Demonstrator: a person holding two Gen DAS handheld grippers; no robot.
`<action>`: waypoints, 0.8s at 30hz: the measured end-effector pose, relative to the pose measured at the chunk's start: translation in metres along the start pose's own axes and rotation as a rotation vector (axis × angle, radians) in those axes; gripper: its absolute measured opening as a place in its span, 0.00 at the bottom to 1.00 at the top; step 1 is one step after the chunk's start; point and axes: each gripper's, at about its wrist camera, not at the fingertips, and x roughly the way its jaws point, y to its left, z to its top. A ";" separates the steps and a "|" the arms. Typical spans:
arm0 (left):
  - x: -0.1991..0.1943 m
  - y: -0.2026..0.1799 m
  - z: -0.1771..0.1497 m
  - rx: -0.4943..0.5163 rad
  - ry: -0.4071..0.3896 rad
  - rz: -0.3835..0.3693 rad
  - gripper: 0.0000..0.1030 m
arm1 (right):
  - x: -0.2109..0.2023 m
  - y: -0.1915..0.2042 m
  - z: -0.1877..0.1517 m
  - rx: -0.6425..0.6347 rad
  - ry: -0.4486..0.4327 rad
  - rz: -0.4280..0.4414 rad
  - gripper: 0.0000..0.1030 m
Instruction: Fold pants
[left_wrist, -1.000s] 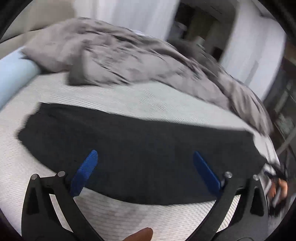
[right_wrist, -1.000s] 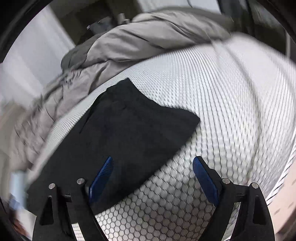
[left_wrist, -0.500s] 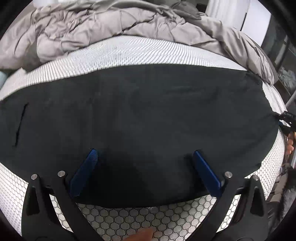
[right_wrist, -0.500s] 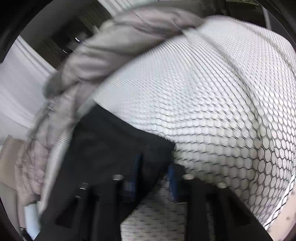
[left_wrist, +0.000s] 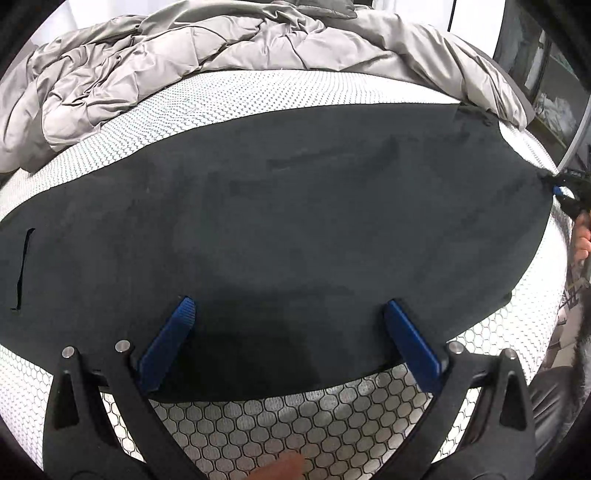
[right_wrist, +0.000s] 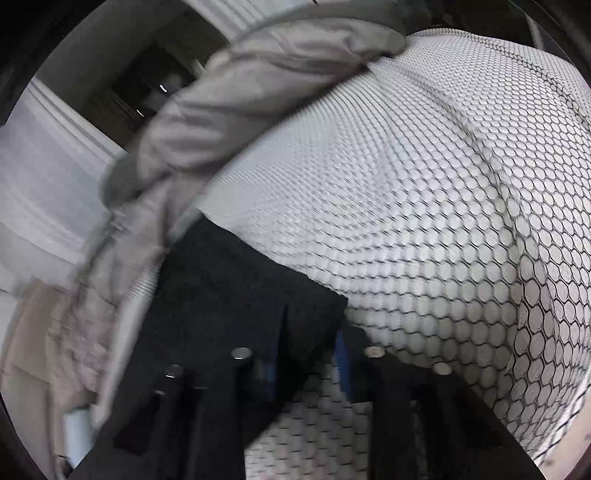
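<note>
- The pants (left_wrist: 280, 229) lie flat and spread across the honeycomb-patterned mattress (left_wrist: 332, 424), a single dark sheet with its near hem toward the left wrist camera; a pocket slit shows at the far left.
- The left gripper (left_wrist: 288, 332) hovers over the near hem with its blue pads (left_wrist: 168, 343) spread wide, one on each side of a stretch of hem (nothing pinched between them yet). Judging by the pose, it is lined up to bite the edge so that side can be lifted.
- The right gripper (right_wrist: 306, 354) sits at the far corner of the pants, its jaws closing with the corner of dark cloth between them; the right wrist view is blurred, but the fabric appears already caught.
- From the left wrist view the same gripper shows as a small dark shape at the cloth's right tip, with a hand (left_wrist: 581, 236) behind it.
- A rumpled grey comforter (left_wrist: 184, 55) is pushed to the back of the bed, probably to leave room for folding.
- Holding two edges at once should keep the cloth taut as it is folded over.
</note>
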 end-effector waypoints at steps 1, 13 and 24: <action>0.000 0.000 0.000 -0.002 0.000 0.000 0.99 | -0.006 0.004 0.000 -0.020 -0.017 0.000 0.16; -0.004 -0.011 0.003 0.030 0.004 -0.020 0.99 | 0.013 0.058 0.031 -0.240 -0.025 -0.084 0.71; 0.010 -0.015 -0.002 0.047 0.020 -0.008 0.99 | 0.147 0.135 0.040 -0.661 0.255 -0.190 0.48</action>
